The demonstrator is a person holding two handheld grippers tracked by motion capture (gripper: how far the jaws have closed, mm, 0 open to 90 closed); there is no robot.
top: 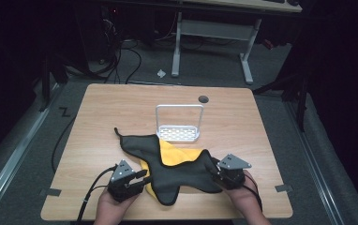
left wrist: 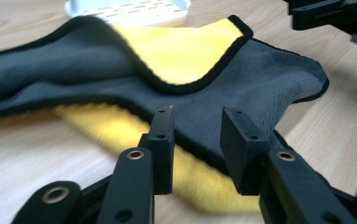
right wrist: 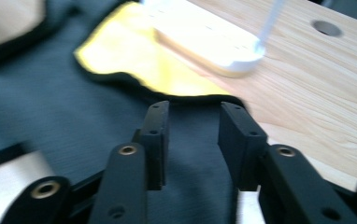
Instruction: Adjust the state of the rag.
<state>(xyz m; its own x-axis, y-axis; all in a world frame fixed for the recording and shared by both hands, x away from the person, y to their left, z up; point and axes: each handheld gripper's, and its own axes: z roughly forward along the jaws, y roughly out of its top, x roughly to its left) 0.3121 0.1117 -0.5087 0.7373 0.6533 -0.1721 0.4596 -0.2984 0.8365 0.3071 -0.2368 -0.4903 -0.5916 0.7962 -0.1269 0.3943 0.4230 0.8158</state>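
**Two parted jaw pairs flank a crumpled cloth**

Both jaw pairs stand parted with nothing pressed between them. The left gripper (top: 131, 180) hovers at the cloth's near-left yellow edge; the right gripper (top: 227, 176) sits over its near-right grey corner. The grey-and-yellow cloth (top: 172, 164) sprawls across the table (top: 97, 117), long axis running left to right between the hands, equally close to each. Just behind it stands the white rack (top: 179, 132).

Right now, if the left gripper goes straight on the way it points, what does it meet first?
Probably the grey and yellow cloth: the left gripper, jaws apart with nothing pinched, points over its near edge. Depth is unclear.
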